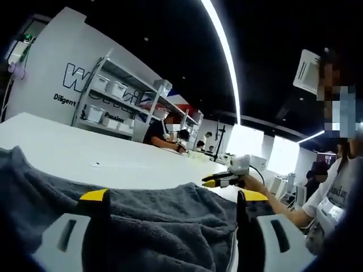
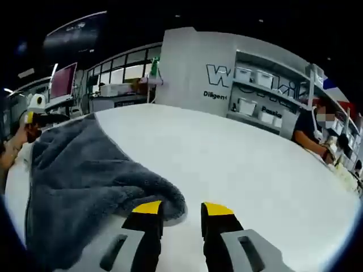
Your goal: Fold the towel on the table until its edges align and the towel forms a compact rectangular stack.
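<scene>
Yellow-tipped left tongs (image 1: pixel 173 198) sit with jaws wide apart over the one grey towel (image 1: pixel 170 226), which lies rumpled on the white table (image 1: pixel 85 153). Right tongs (image 2: pixel 182 211) hover just off a rolled corner, jaws parted, gripping nothing. I'd say pinch two corners cleanly, lift together, and lay edge onto edge; two tongs, one towel

Grey towel (image 1: pixel 164 221) cut off by lower edge, covering bench (image 1: pixel 85 150) w/ its near edge hidden. Wall lettering (image 2: pixel 218 76) partly blocked by shelves (image 2: pixel 266 93).
</scene>
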`<state>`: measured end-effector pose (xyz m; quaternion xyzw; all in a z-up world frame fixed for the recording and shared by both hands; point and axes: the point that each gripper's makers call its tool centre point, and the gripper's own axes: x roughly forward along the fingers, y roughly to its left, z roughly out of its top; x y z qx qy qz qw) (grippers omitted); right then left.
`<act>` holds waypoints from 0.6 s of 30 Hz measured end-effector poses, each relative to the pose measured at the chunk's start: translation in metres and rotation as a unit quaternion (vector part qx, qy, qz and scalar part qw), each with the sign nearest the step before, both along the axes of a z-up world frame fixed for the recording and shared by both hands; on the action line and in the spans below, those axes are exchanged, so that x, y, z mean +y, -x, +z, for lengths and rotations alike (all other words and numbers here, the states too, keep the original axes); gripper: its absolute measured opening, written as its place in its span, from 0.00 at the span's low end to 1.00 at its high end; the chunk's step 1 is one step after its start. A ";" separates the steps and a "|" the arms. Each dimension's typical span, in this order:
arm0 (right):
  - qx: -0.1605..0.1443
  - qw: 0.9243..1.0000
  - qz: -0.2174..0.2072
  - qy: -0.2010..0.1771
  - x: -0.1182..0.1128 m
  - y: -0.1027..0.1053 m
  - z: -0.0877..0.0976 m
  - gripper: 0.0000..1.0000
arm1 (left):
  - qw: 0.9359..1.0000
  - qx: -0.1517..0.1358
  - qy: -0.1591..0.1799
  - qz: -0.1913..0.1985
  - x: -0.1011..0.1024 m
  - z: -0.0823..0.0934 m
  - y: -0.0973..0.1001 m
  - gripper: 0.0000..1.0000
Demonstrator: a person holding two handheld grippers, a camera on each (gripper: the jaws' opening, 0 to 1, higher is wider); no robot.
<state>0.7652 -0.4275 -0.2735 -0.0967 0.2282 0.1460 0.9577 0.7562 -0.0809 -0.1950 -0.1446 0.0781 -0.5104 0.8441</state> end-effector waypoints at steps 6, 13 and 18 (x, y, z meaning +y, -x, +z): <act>0.026 1.000 0.002 0.008 0.002 -0.003 -0.017 0.26 | 1.000 -0.001 -0.001 -0.007 -0.002 0.000 0.003 0.98; 0.033 0.999 0.007 0.002 0.006 0.000 -0.022 0.11 | 1.000 -0.007 -0.008 -0.021 -0.006 0.002 0.010 0.99; 0.032 0.998 0.005 0.053 0.001 -0.002 -0.023 0.04 | 0.999 -0.024 -0.041 -0.026 -0.012 -0.004 0.015 0.99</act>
